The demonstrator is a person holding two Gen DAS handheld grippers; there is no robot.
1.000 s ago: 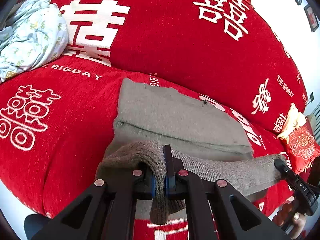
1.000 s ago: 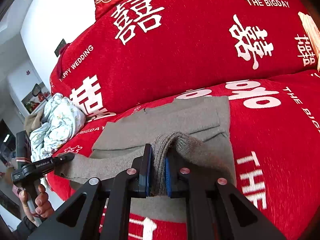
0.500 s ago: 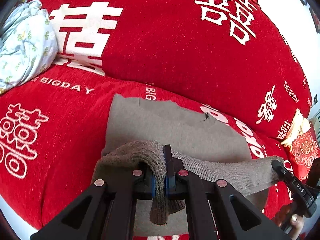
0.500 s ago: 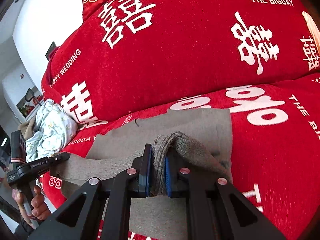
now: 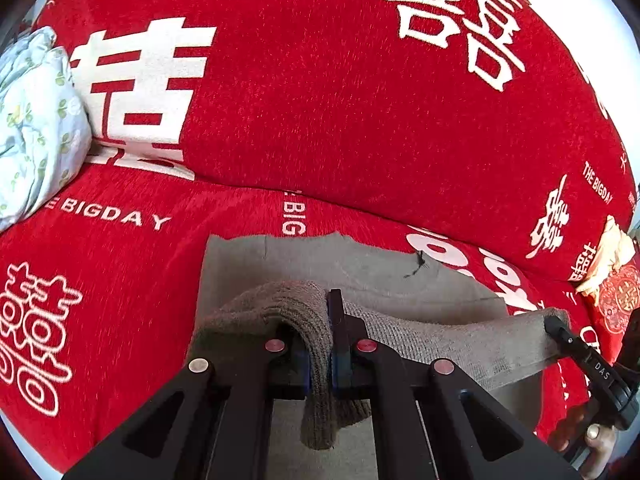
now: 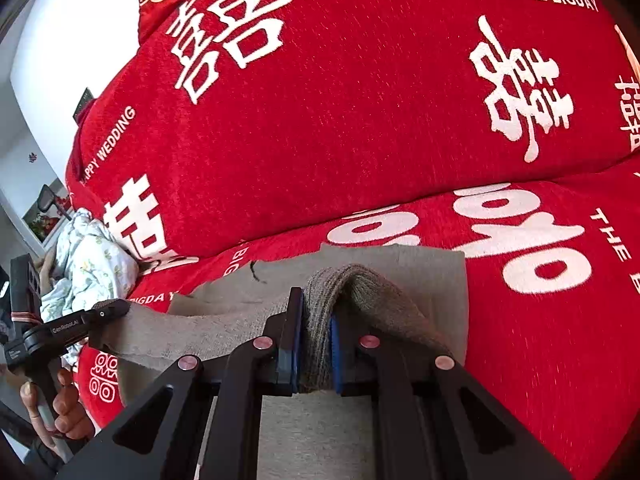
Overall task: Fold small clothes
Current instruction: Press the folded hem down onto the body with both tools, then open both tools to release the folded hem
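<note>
The grey-brown knitted garment (image 5: 372, 276) lies on the seat of a red sofa cover printed with white characters and lettering (image 5: 320, 120), its far part spread flat against the seat just below the backrest. Its near ribbed edge is lifted off the seat and stretched as a taut band between the two claws, hanging above the flat part.

The left claw (image 5: 330, 344) is clamped on one end of that ribbed edge: the knit bunches into a thick fold between the blue-lined black fingers (image 5: 339, 320) and a short tail of fabric droops below them. The right claw (image 6: 314, 344) is likewise closed on the other end of the edge, the wool humped up between its pads. Each claw shows in the other's view: the right claw at the right end of the band in the left wrist view, the left claw at the left end in the right wrist view, with a person's hand (image 6: 60, 408) wrapped around its black handle.

A small dark thread (image 5: 418, 266) sits on the flat part of the garment. A crumpled pale blue floral cloth (image 5: 36, 120) rests at the left end of the sofa, well apart from the garment. A red embroidered cushion (image 5: 618, 300) lies at the right end.
</note>
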